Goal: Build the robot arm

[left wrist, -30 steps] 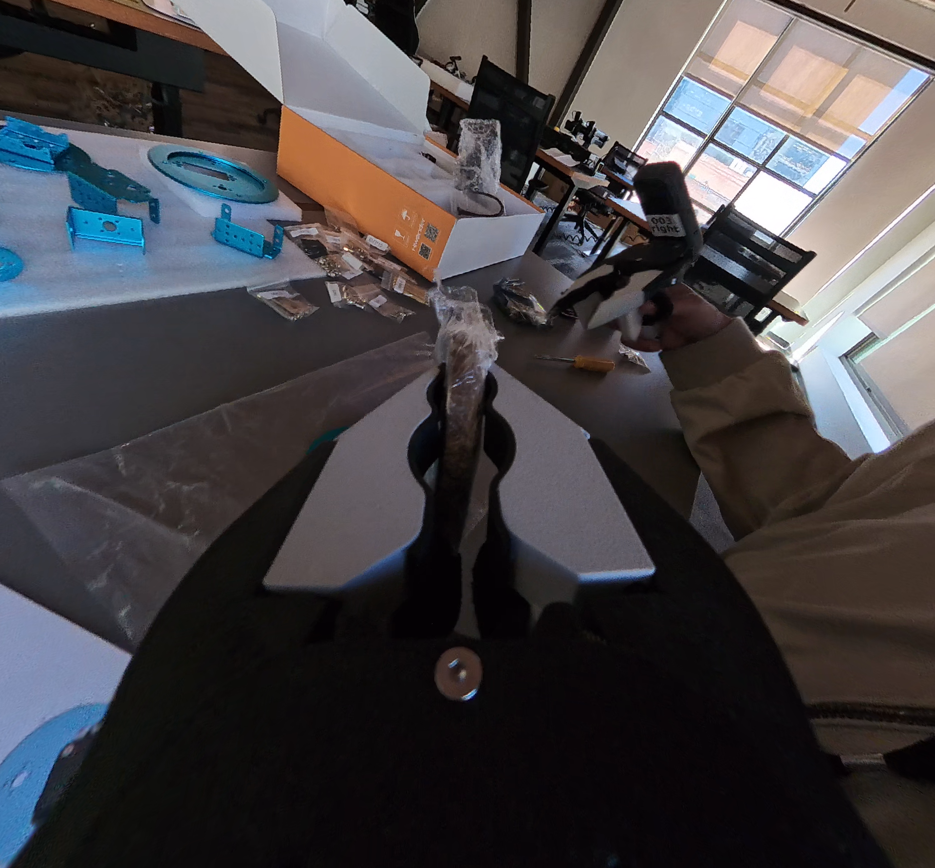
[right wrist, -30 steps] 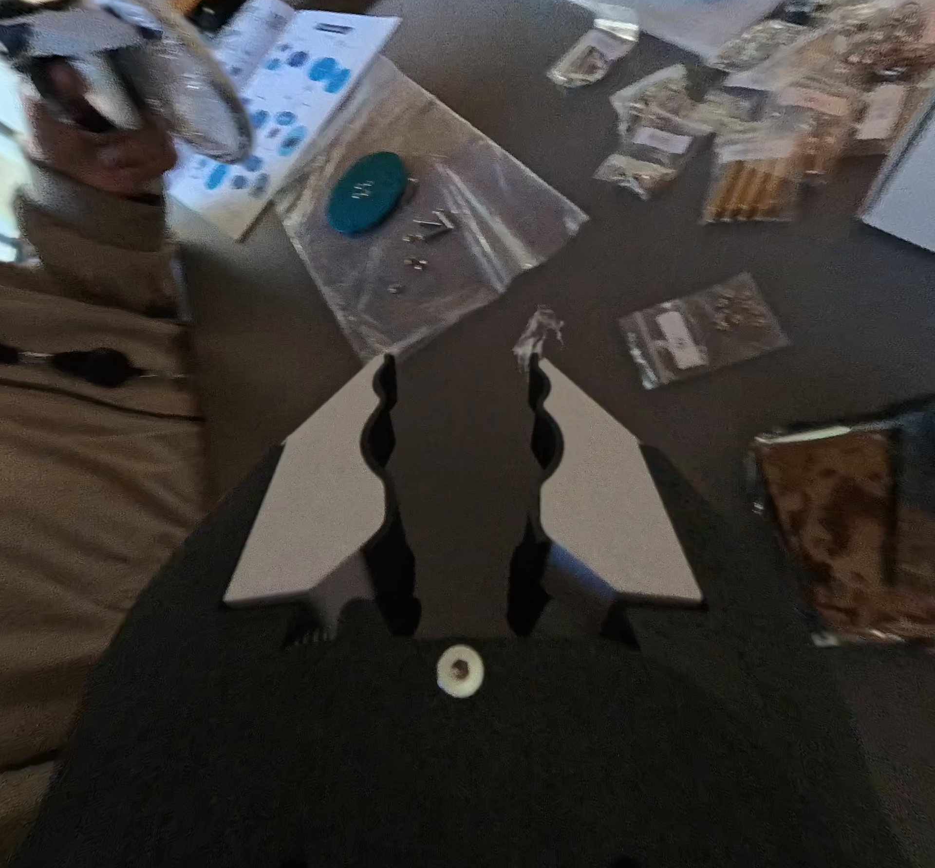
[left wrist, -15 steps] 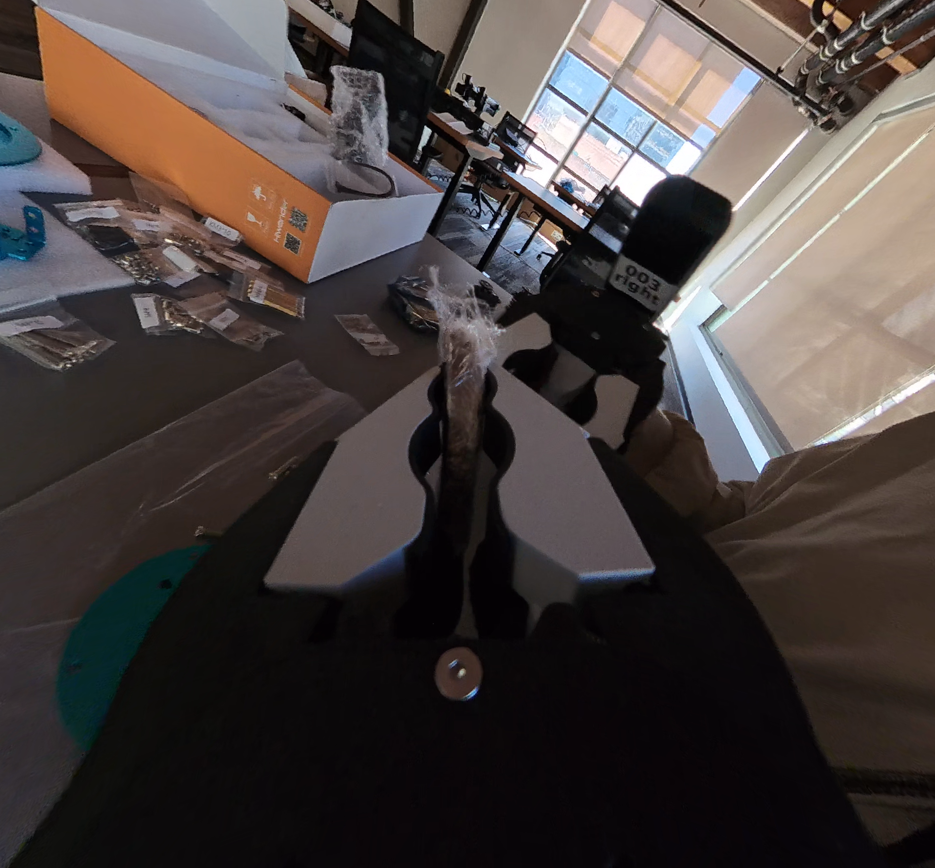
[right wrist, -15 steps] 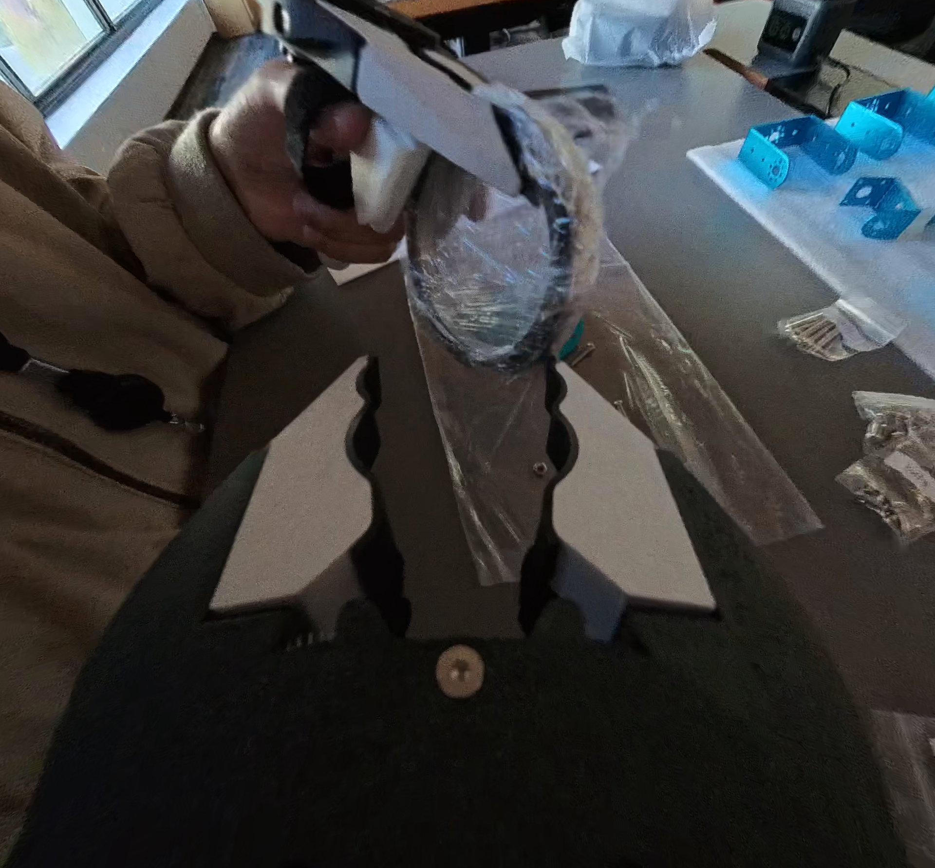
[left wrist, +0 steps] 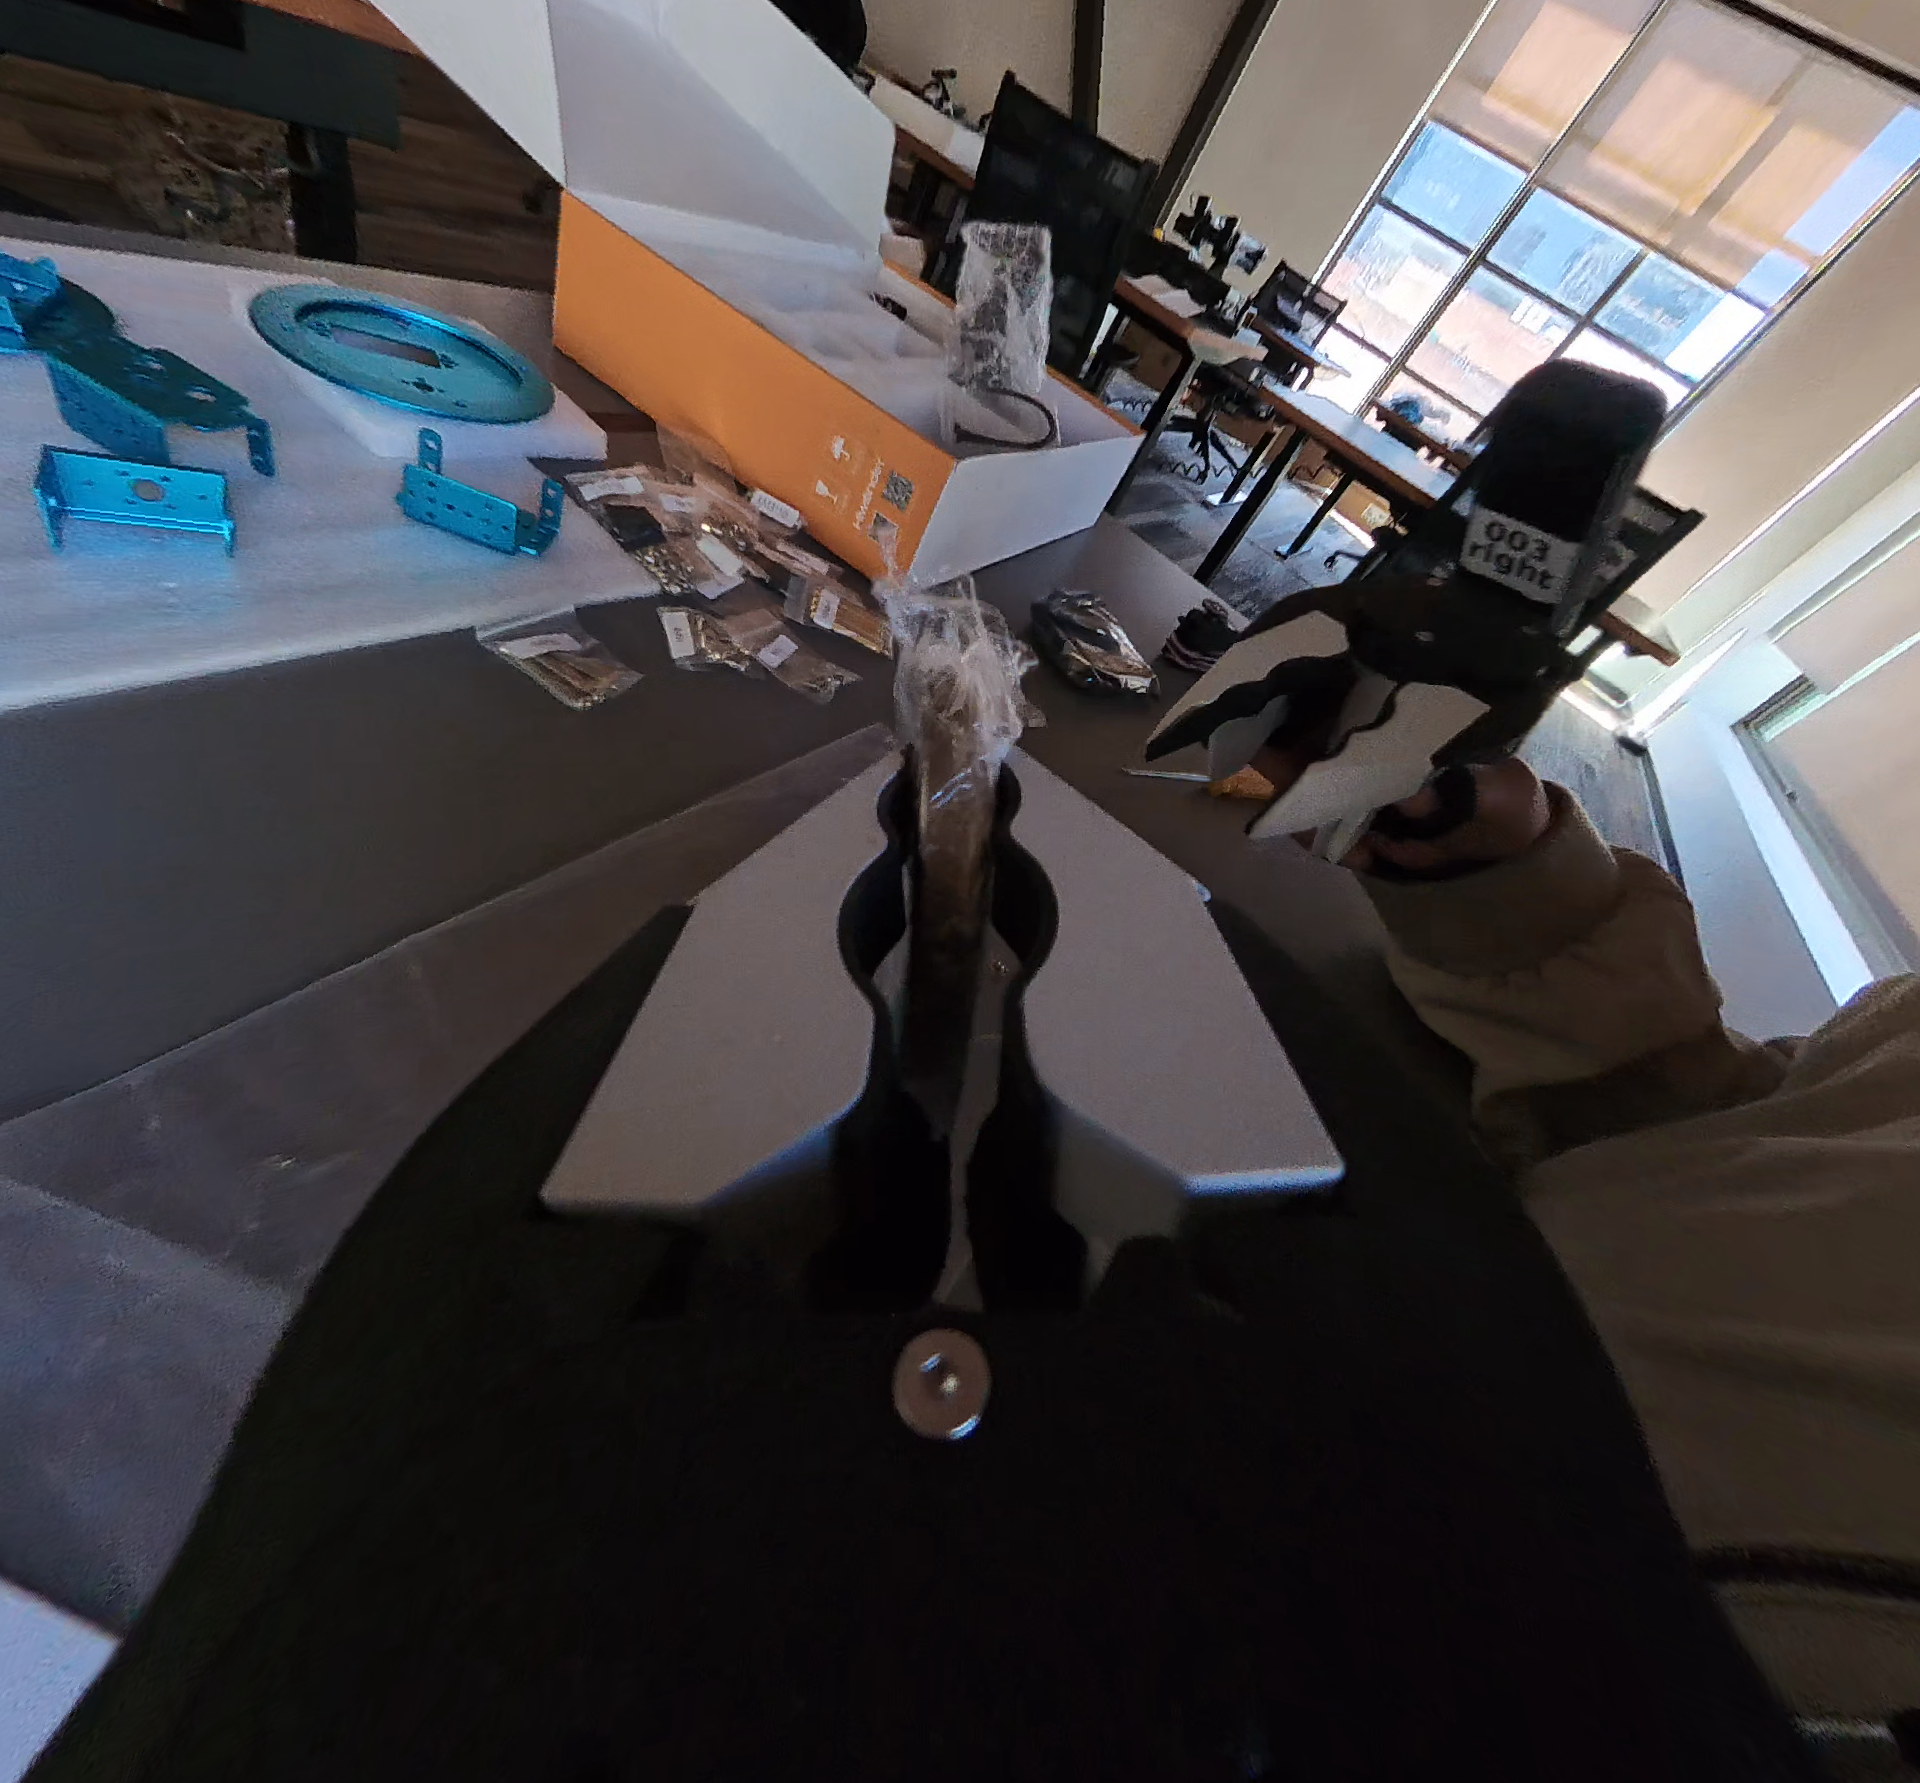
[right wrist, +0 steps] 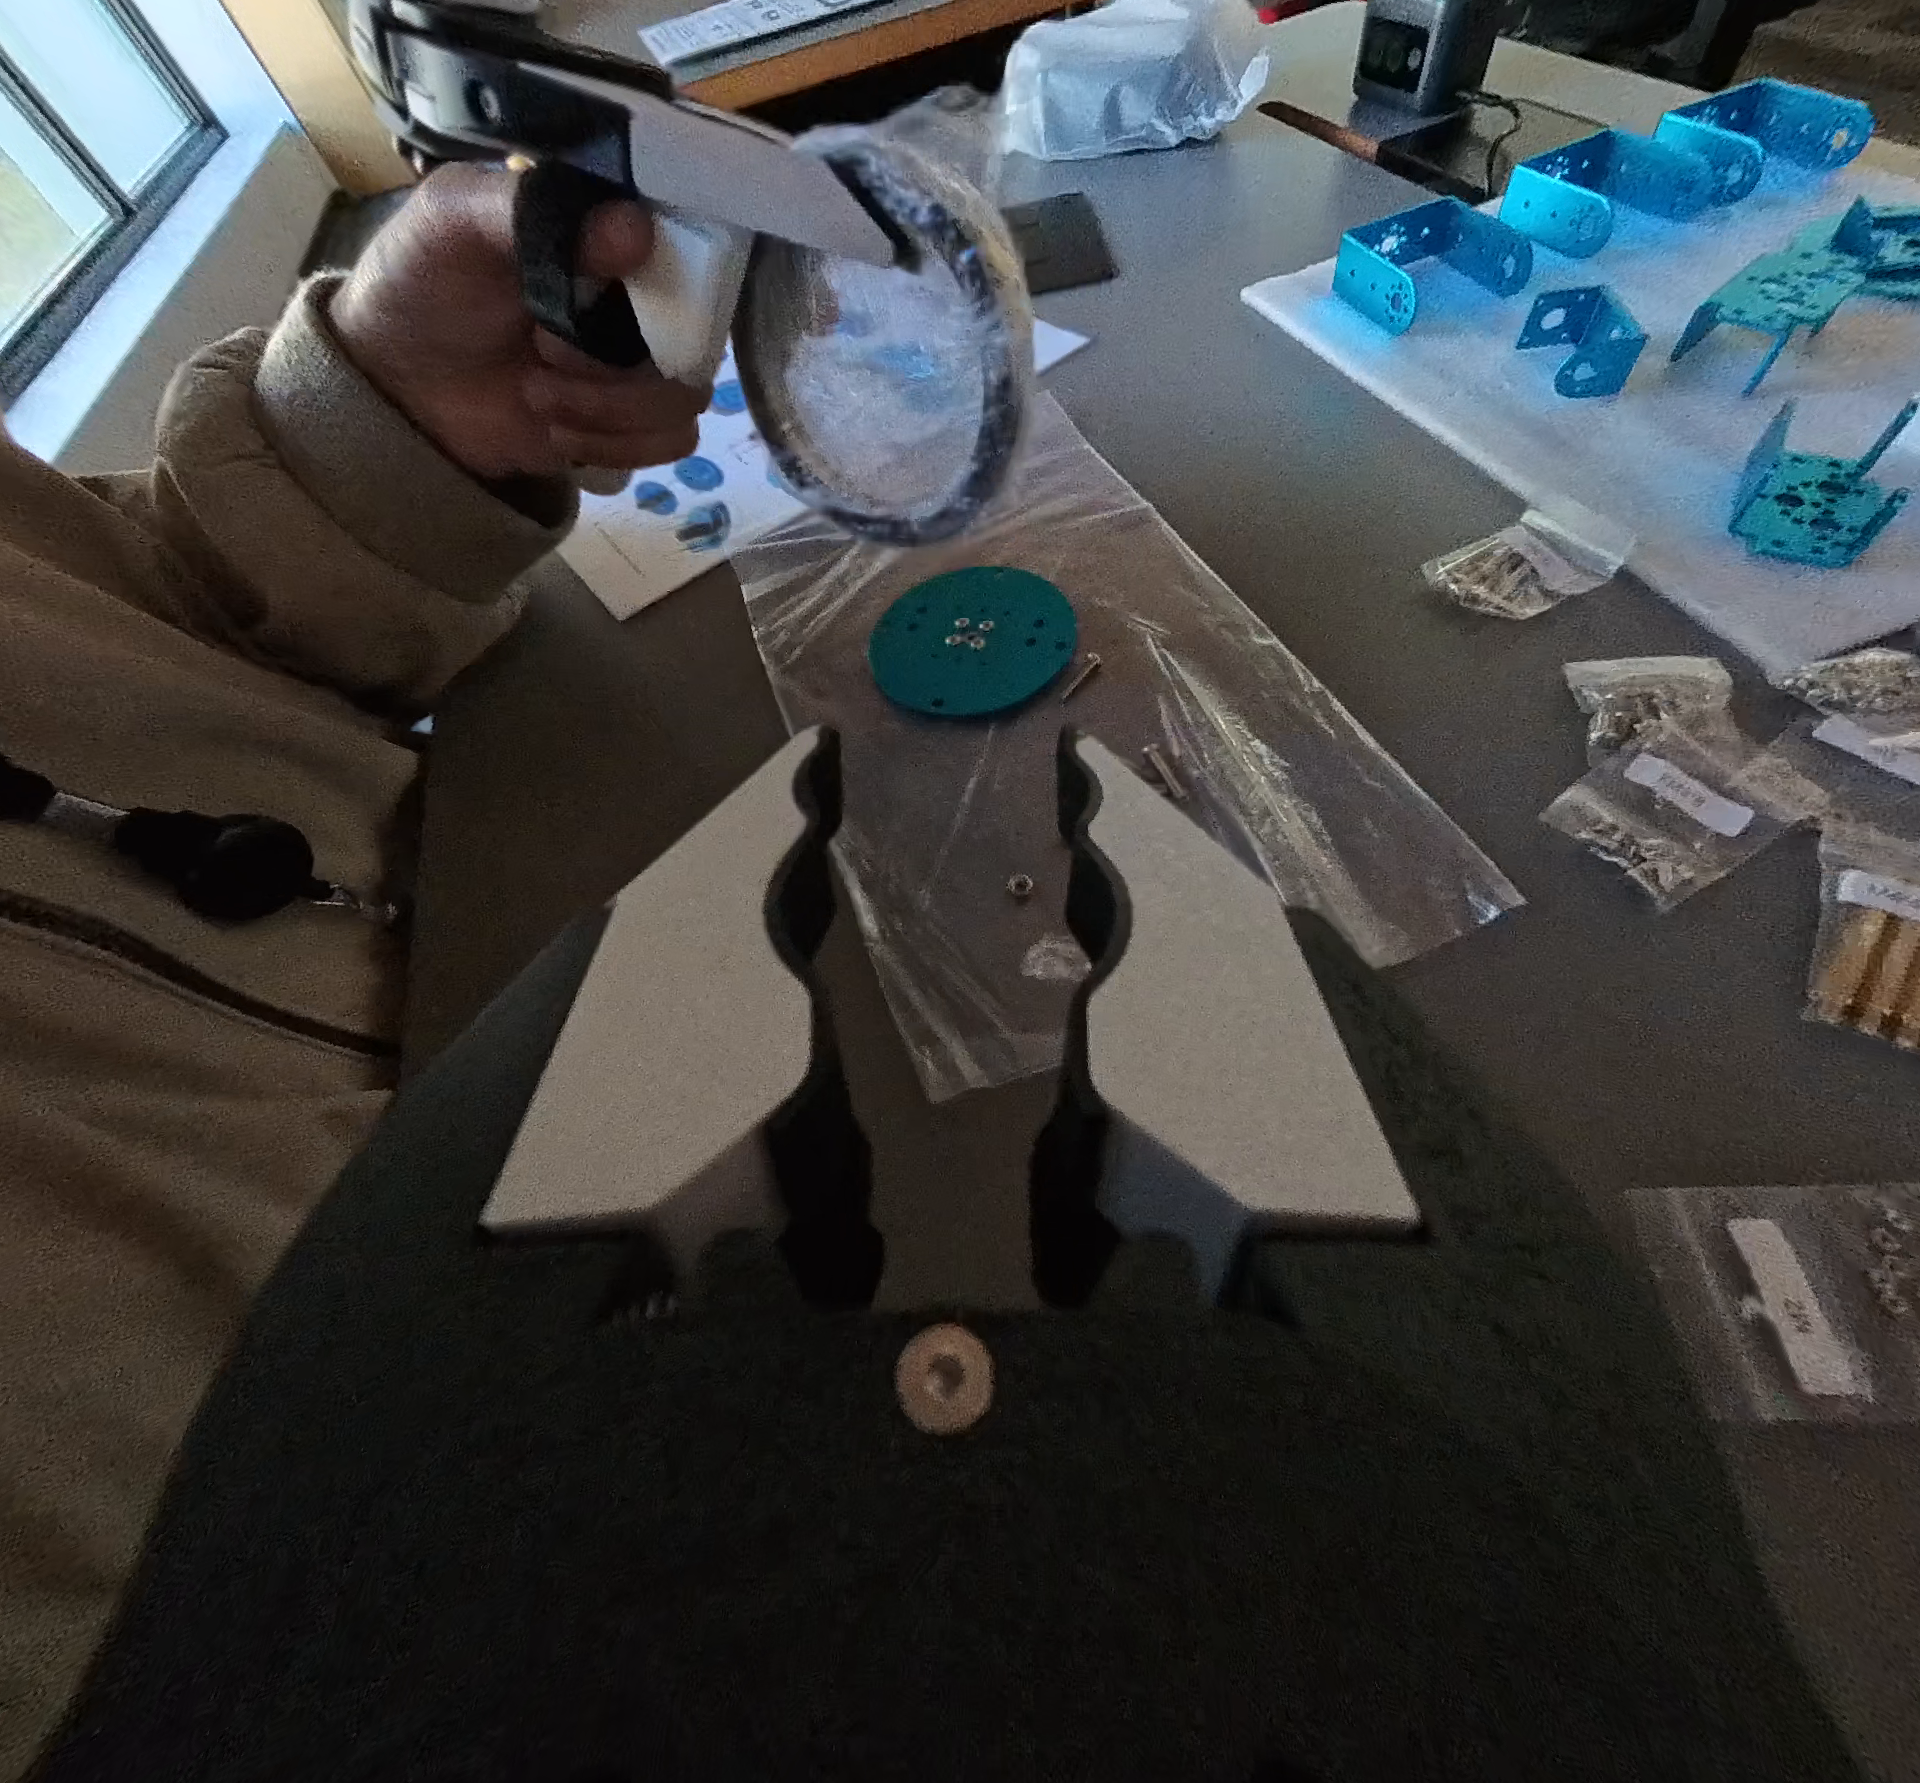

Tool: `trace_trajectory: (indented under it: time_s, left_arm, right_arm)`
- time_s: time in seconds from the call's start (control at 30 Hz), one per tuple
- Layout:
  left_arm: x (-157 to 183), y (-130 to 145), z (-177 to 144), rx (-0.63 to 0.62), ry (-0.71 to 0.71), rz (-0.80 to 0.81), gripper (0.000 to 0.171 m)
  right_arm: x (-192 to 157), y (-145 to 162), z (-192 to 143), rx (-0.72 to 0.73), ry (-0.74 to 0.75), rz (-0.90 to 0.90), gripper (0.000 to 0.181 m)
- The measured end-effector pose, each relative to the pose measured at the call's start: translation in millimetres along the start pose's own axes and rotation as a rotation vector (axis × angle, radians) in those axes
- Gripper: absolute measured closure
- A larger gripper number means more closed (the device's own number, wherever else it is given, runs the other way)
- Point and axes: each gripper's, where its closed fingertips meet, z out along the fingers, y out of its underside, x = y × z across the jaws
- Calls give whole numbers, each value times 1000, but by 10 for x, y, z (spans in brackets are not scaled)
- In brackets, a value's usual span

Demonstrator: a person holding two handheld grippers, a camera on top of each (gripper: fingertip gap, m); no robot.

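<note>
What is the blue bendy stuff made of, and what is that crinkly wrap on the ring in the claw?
The blue brackets look like thin painted or anodised metal: crisp bends, punched holes, a bright sheen. The wrap on the ring, held by the left claw, looks like clear plastic film: see-through, wrinkled, shiny. The ring underneath is dark, perhaps metal; hard to tell.

Two black hand-held grippers, beige padded sleeves

Each gripper, left gripper (left wrist: 951,798) and right gripper (right wrist: 945,767), has a black body, a silver screw at its centre, pale grey wedge-shaped fingers (right wrist: 686,985) with wavy black inner edges, and a white label; the sleeves (right wrist: 343,507) are cuffed.
</note>
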Motion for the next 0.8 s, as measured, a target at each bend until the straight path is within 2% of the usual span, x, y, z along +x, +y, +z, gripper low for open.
trace_trajectory:
  time_s: [0.13,0.17,0.27,0.43,0.57,0.67,0.77,0.8]
  left_arm:
    - [-33,-70,-219,69,79,-69,162]
    - [-32,-69,-242,82,104,-114,162]
    - [-13,-51,-270,120,165,-217,163]
    - [33,41,-278,111,203,-290,162]
    - [35,48,-321,135,279,-426,163]
    - [-20,51,-342,161,325,-536,163]
    - [-49,96,-337,153,311,-521,163]
    - [-64,137,-331,130,282,-482,162]
  right_arm:
    - [19,-129,140,38,-11,37,142]
    - [-27,-231,225,74,-21,31,138]
    - [-236,-611,536,206,-30,3,144]
    - [-289,-835,891,205,155,-228,144]
    - [-317,-761,1044,113,186,-326,153]
    - [-272,-734,1073,85,264,-404,171]
    - [-256,-700,1084,30,254,-402,173]
    - [-197,-748,1028,47,271,-351,181]
